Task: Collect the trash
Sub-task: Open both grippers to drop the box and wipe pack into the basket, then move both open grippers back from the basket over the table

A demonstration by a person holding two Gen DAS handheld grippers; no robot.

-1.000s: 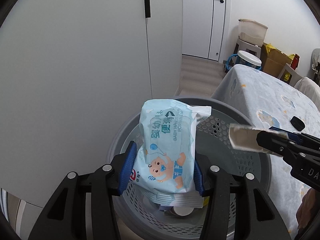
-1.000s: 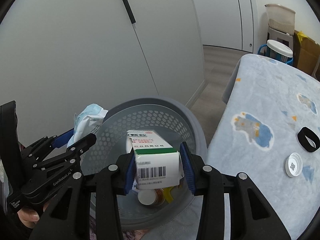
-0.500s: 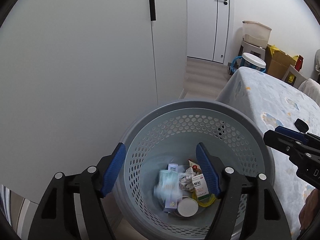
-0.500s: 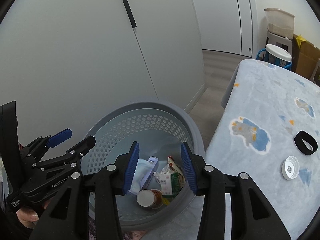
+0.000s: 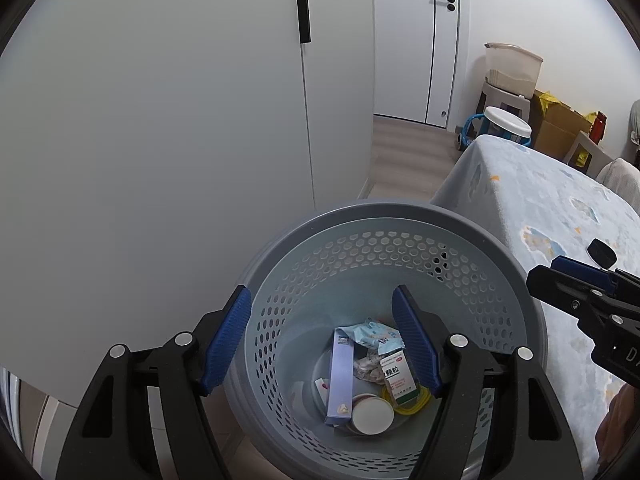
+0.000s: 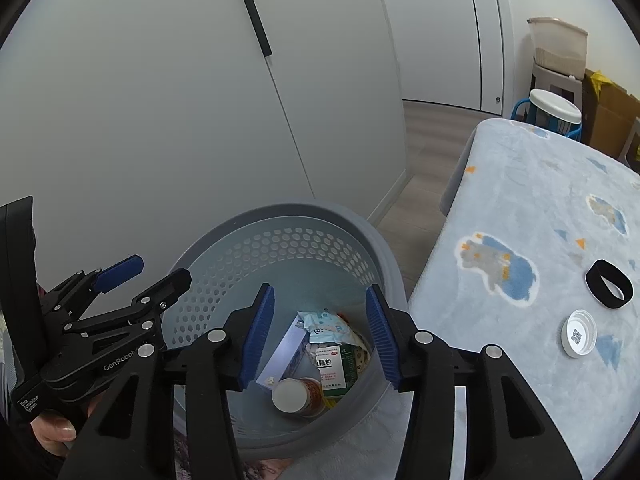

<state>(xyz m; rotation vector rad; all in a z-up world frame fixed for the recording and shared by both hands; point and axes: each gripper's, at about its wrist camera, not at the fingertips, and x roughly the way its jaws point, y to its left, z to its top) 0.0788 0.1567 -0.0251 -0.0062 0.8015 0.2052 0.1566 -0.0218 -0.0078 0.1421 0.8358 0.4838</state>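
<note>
While both tools hang over the grey perforated bin (image 5: pixel 472 264), the left gripper (image 5: pixel 322 340) stands wide and empty; the right gripper (image 6: pixel 320 334), jaws lately parting, grips nothing. Bin contents: wipes packet (image 6: pixel 326 326), medicine box (image 6: pixel 334 368), purple carton (image 5: pixel 340 376), white-lidded jar (image 5: pixel 372 414). On the blue cloth (image 6: pixel 520 200): white cap (image 6: pixel 579 337), black band (image 6: pixel 609 290).

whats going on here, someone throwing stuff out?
A person holds a claw in each hand over a grey perforated bin beside a table with a blue cloth. Both the left claw and right claw are open and empty; their jaws have just been opening. A wipes packet and a green-and-white medicine box lie in the bin with other trash. A white cap and black band remain on the table.
</note>
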